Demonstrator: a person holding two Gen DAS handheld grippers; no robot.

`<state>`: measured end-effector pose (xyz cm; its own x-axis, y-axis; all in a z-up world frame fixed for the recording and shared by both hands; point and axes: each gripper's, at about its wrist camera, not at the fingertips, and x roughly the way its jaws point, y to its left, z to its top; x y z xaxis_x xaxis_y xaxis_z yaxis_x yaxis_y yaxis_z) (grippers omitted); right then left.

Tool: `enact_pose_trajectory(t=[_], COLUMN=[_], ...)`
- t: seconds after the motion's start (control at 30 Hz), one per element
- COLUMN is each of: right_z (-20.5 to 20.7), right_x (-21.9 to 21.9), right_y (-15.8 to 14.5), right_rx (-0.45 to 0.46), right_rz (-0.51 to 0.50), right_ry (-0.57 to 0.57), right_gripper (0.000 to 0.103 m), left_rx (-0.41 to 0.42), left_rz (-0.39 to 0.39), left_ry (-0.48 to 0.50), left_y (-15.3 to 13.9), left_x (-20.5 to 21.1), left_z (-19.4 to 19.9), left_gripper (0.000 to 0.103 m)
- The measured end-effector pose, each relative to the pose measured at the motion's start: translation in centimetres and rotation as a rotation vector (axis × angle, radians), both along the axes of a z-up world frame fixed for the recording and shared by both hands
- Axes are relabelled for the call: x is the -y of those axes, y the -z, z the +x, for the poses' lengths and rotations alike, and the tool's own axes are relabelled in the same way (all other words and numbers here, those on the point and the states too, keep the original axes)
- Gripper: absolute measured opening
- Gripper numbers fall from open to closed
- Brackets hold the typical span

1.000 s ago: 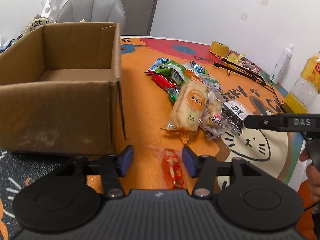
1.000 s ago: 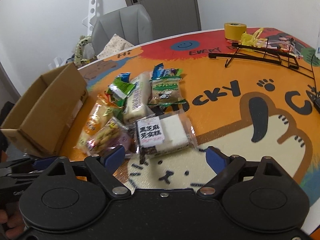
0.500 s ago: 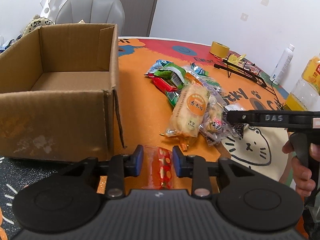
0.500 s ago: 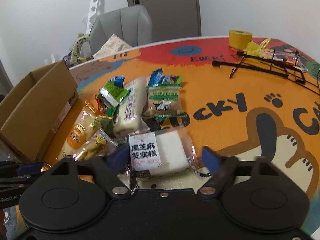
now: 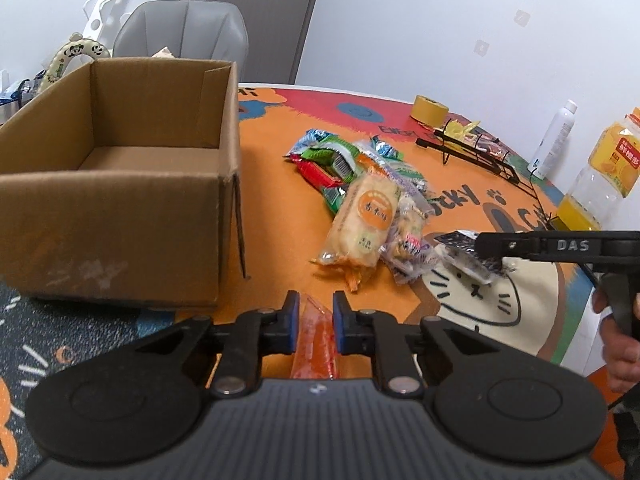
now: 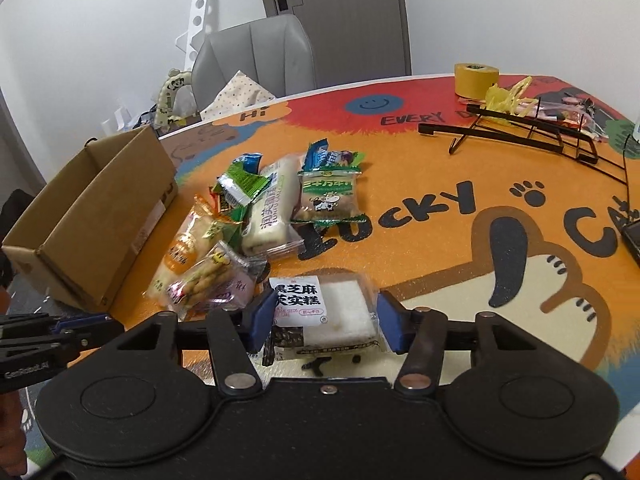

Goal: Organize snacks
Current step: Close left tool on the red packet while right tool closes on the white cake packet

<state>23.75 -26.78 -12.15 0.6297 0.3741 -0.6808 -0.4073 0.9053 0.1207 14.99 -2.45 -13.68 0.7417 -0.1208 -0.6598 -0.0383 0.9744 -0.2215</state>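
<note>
Red snack packet [image 5: 314, 338]: pinched between the left gripper's [image 5: 314, 322] blue pads, just ahead of the palm, low over the orange mat [image 5: 272, 200].
Left jaws: have just been closing and now stand nearly together, clamped on the thin red packet.
White cake packet [image 6: 326, 310]: lies between the right gripper's [image 6: 326, 320] pads, its label side toward the left pad.
Right jaws: have just been closing, about half open; both pads meet the wrapper's sides, though how firmly they press I cannot tell.
Snack pile [image 6: 256, 216]: ahead and to the left of the right jaws, ahead and right of the left jaws.
Cardboard box [image 5: 116, 184]: open-topped, ahead and left of the left jaws, near them.
Tape roll [image 6: 476, 78]: far ahead of the right jaws, beside a black wire rack [image 6: 520, 132].
Juice bottle [image 5: 600, 176]: far right of the left jaws.
</note>
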Motion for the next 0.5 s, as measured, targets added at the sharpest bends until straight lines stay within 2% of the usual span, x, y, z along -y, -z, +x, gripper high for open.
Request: enact_pose_trajectory(t=[0.03, 0.13, 0.2, 0.27, 0.3, 0.37, 0.43, 0.5], right_z=[-0.2, -0.8, -1.3, -1.6, -1.8, -1.7, -1.8, -1.8], right_x=[0.0, -0.1, 0.0, 0.2, 0.3, 0.4, 0.4, 0.3], right_y=[0.0, 0.0, 0.0, 0.1, 0.2, 0.4, 0.5, 0.6], right_rx=[0.0, -0.001, 0.001, -0.002, -0.005, -0.016, -0.006, 0.006], right_rz=[-0.001, -0.003, -0.003, -0.004, -0.005, -0.006, -0.012, -0.011], right_ry=[-0.004, -0.01, -0.014, -0.016, -0.014, -0.006, 0.006, 0.005], right_gripper=[0.052, 0.052, 0.052, 0.052, 0.054, 0.063, 0.078, 0.084], left_rx=[-0.003, -0.034, -0.034, -0.031, -0.028, -0.029, -0.036, -0.027], left_rz=[0.004, 0.057, 0.056, 0.042, 0.044, 0.061, 0.077, 0.099], left_ry=[-0.004, -0.021, -0.022, -0.026, -0.028, -0.027, -0.023, -0.026], left_y=[0.1, 0.3, 0.4, 0.5, 0.6, 0.8, 1.1, 1.2], left_x=[0.0, 0.3, 0.2, 0.2, 0.2, 0.5, 0.9, 1.2], left_z=[-0.1, -0.1, -0.2, -0.4, -0.4, -0.3, -0.1, 0.1], left_gripper=[0.017, 0.028, 0.046, 0.06, 0.064, 0.065, 0.065, 0.065])
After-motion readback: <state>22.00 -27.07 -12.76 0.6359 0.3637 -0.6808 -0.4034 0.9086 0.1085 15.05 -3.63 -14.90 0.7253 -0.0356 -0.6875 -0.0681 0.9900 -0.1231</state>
